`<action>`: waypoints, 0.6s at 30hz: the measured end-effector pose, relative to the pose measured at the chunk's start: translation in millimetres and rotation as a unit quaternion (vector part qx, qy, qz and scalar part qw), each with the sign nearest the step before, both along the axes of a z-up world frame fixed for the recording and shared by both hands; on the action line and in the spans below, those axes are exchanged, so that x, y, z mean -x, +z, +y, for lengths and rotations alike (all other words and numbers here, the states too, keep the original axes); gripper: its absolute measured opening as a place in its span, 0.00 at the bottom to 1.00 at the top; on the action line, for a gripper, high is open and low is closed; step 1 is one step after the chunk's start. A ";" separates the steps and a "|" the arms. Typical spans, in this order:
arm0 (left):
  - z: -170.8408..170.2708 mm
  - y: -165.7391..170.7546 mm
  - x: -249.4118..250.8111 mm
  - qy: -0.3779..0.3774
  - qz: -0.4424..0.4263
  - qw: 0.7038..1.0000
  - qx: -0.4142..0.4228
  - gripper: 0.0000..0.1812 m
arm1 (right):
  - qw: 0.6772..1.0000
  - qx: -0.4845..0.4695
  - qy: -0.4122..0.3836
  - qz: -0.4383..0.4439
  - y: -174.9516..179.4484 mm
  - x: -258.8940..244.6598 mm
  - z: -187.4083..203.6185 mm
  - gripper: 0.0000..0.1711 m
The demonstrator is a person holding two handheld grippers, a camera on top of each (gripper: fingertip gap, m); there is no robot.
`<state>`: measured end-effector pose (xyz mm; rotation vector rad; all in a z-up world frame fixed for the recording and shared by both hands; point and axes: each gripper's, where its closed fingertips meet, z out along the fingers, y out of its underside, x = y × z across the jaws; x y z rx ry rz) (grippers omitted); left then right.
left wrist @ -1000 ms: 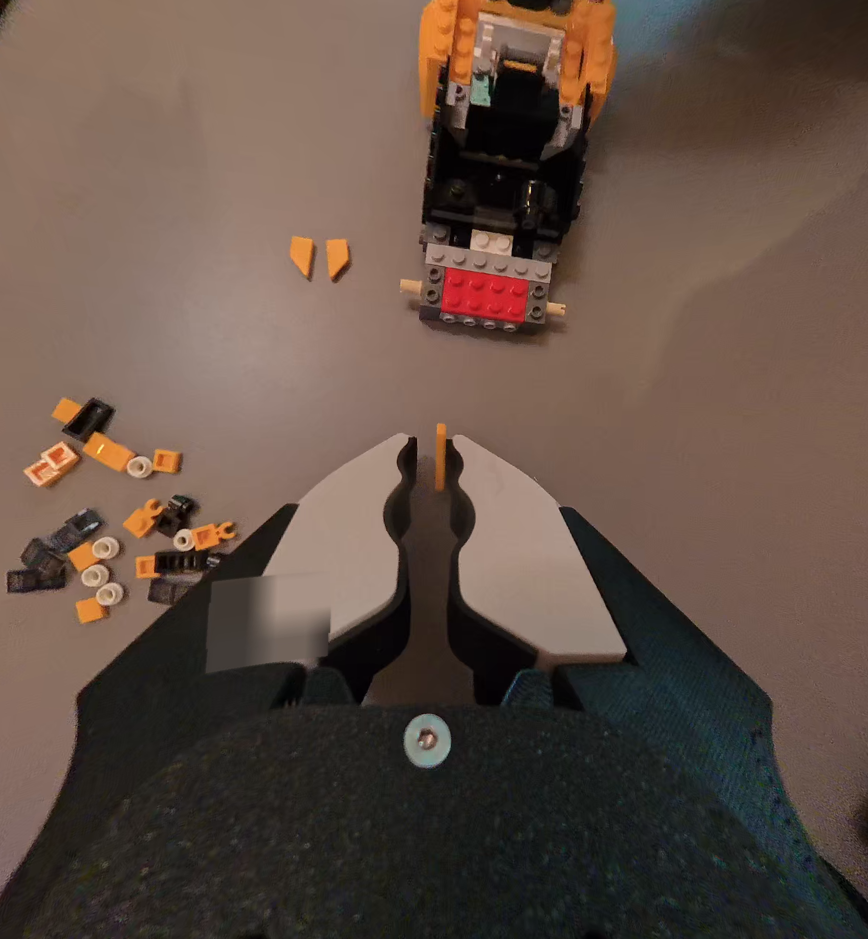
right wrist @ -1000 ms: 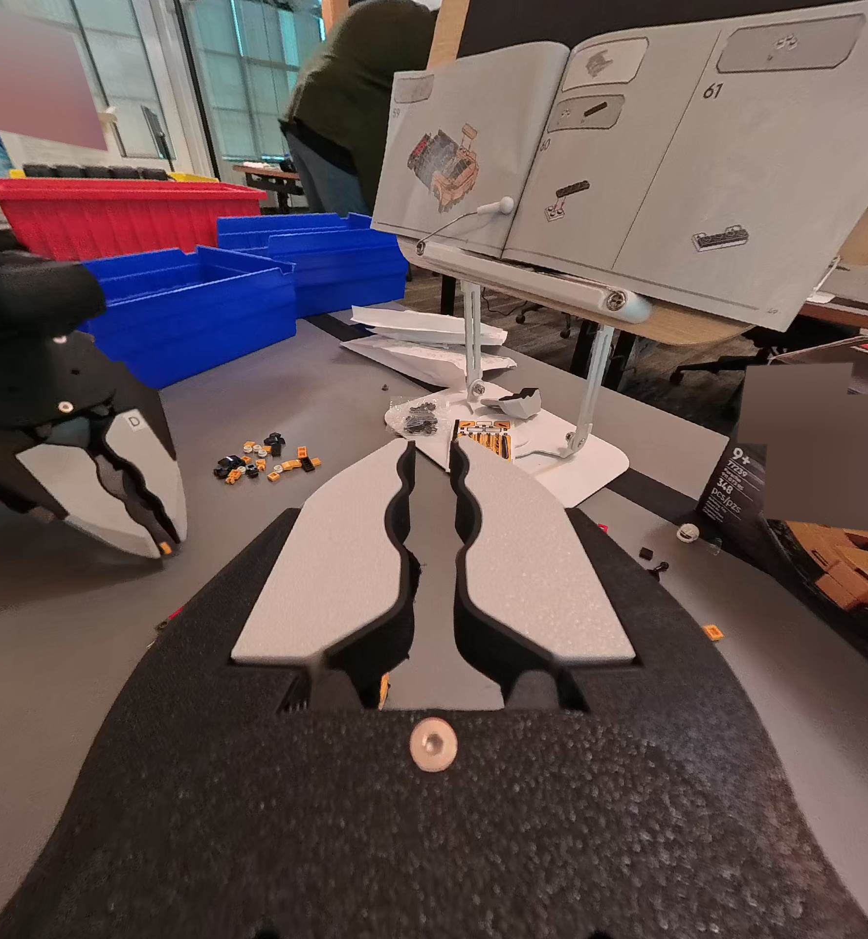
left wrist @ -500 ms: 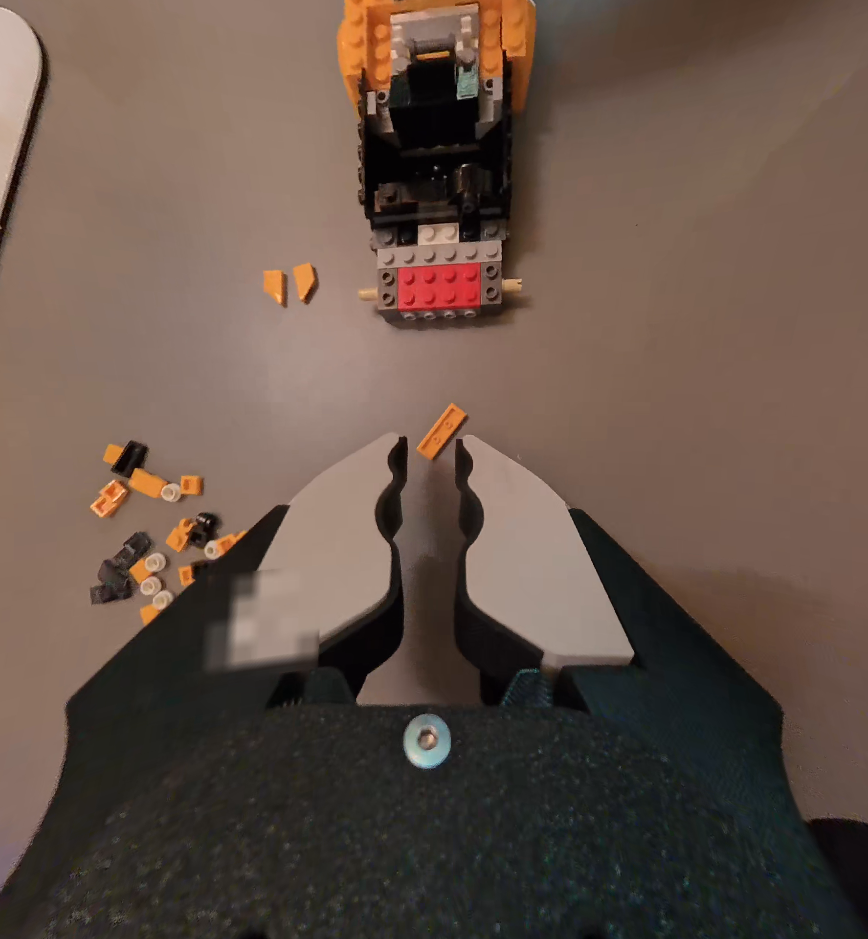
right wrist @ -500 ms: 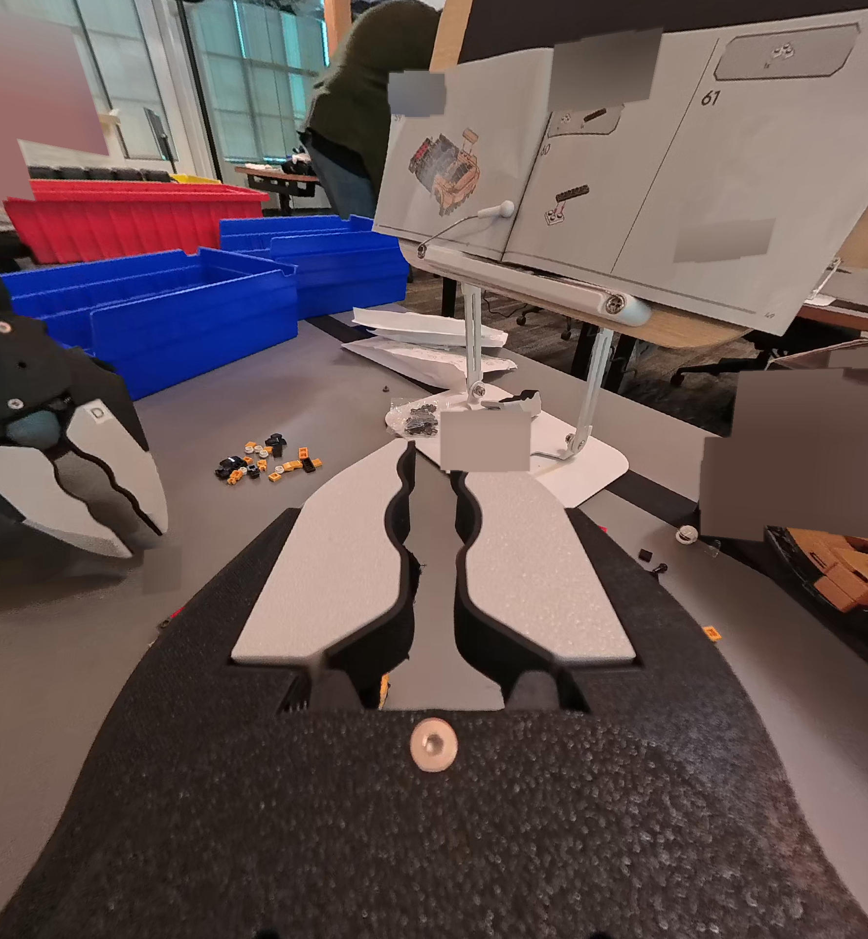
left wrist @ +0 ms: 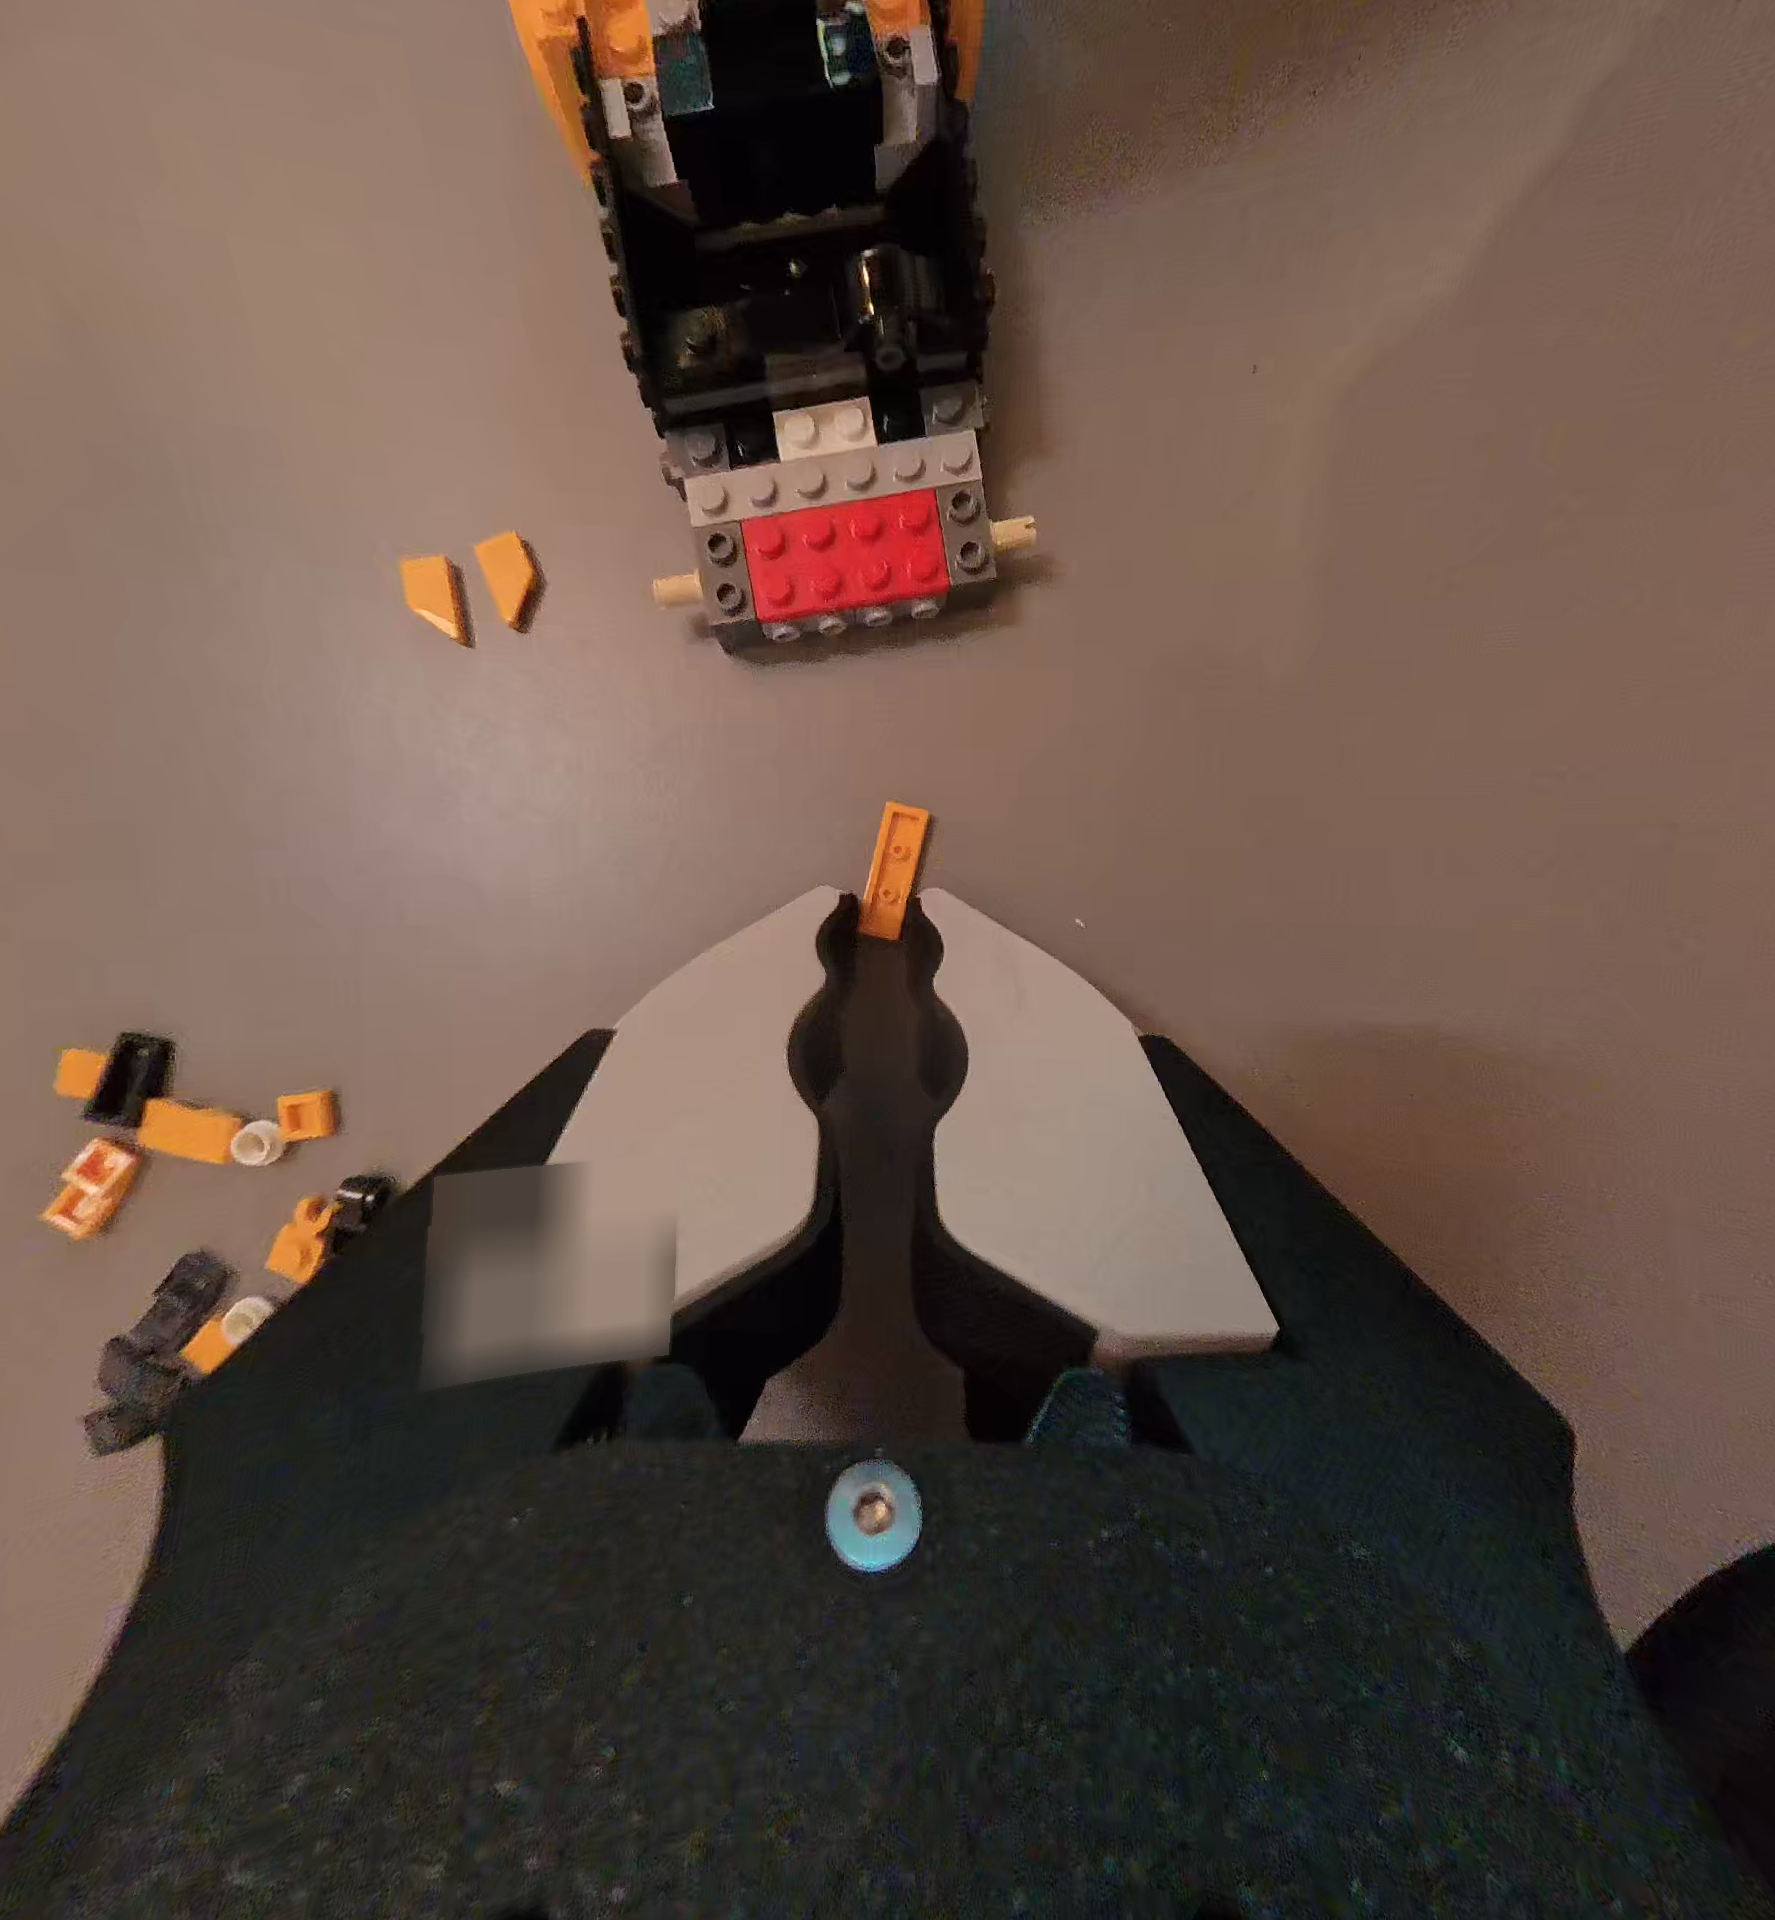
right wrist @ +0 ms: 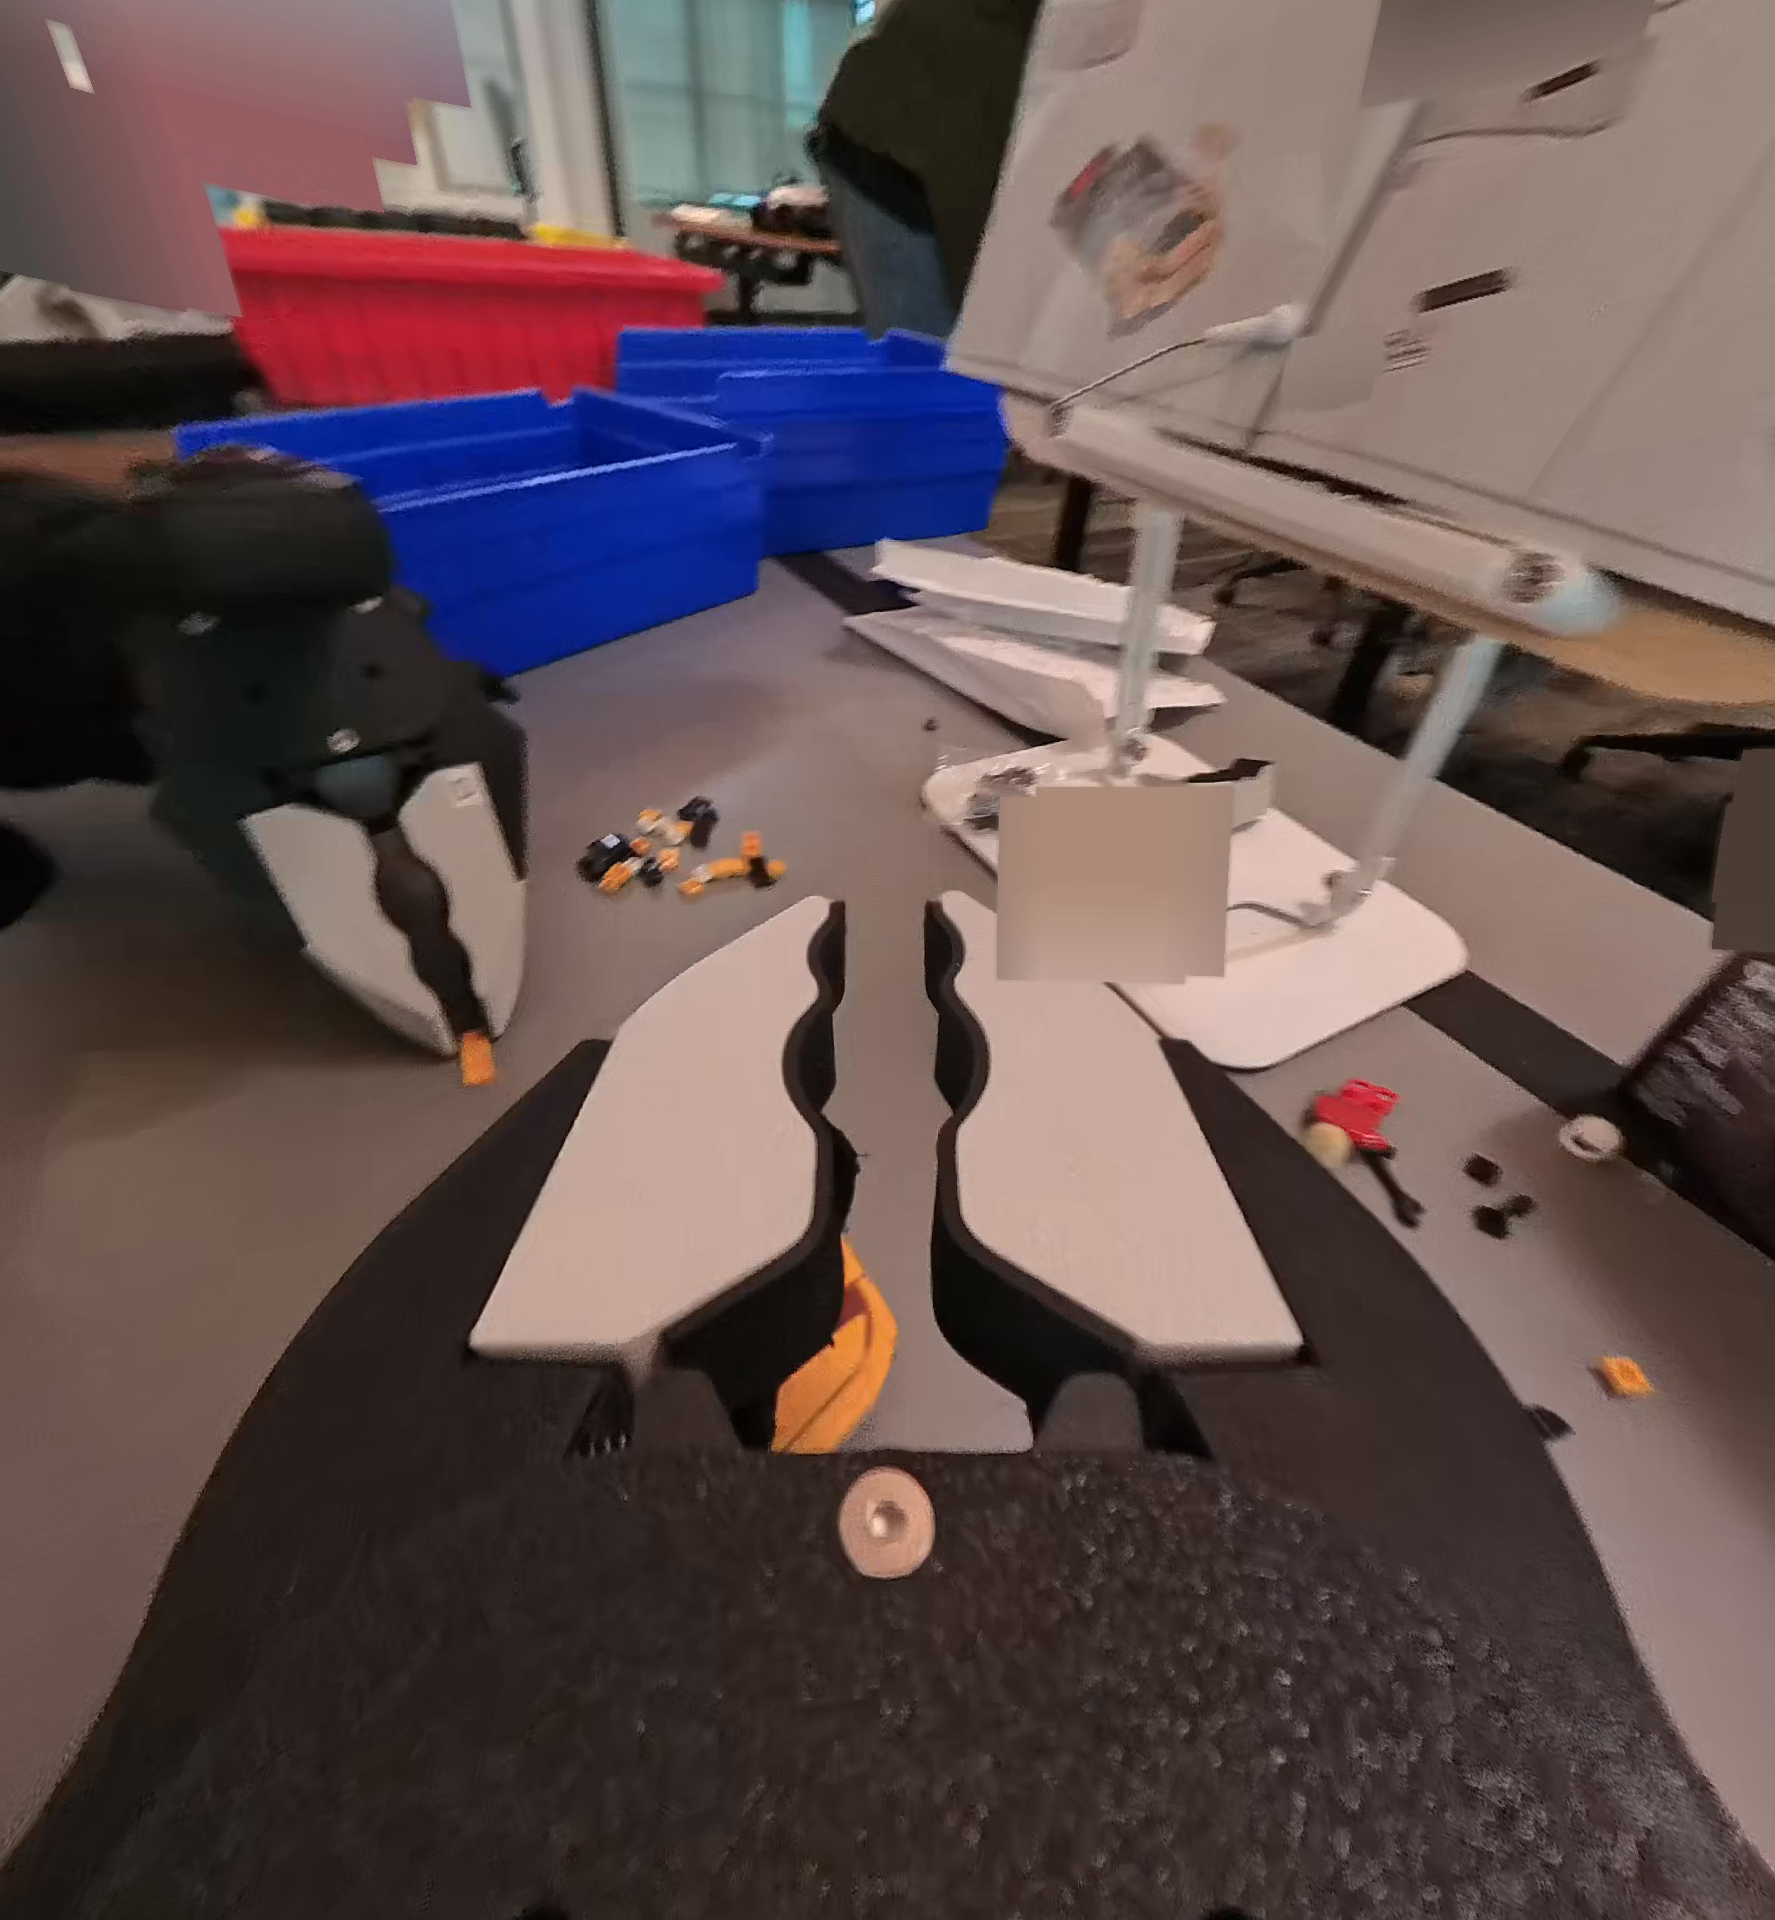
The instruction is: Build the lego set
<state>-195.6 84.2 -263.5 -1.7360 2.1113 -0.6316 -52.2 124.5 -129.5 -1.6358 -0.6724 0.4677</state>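
Left gripper: jaws drawn narrow at the tips, clamped on one end of a thin orange plate, which projects forward beyond them; in the right wrist view the same gripper points down at the grey table with the plate at its tip, at or just above the surface. Right gripper: jaws parted by a narrow gap, nothing between them.

Partly built car model: orange and black body, red brick at its near end, standing on the table ahead of the left gripper, well apart from it. Instruction booklet: open on a white stand, far right. Blue bins and a red bin: beyond the table's far side.

Loose small parts, orange, black and white: scattered left of the left gripper. Two orange wedge pieces: side by side, just left of the model's near end. Red part and small black bits: right of the right gripper.
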 end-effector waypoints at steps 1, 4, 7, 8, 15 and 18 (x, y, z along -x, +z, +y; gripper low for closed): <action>-0.9 0.1 -1.4 0.004 -0.003 1.000 0.013 0.04 | 1.000 0.001 0.023 -0.016 -3.8 8.4 -4.9 0.09; -7.2 2.1 -4.2 0.022 -0.021 0.996 0.082 0.04 | 0.989 -0.027 0.088 -0.115 -21.0 37.4 -22.8 0.10; -25.0 18.3 -7.8 0.027 -0.061 0.973 0.221 0.04 | 0.961 -0.069 0.149 -0.220 -42.8 69.4 -42.1 0.11; -30.6 25.8 -8.5 0.025 -0.071 0.959 0.272 0.04 | 0.952 -0.081 0.173 -0.239 -47.9 81.6 -50.2 0.11; -47.9 58.2 -9.4 0.000 -0.093 0.895 0.437 0.04 | 0.911 -0.130 0.246 -0.305 -67.1 129.3 -80.1 0.09; -53.0 66.0 -10.3 -0.010 -0.101 0.886 0.452 0.04 | 0.910 -0.130 0.249 -0.304 -69.3 130.7 -81.1 0.03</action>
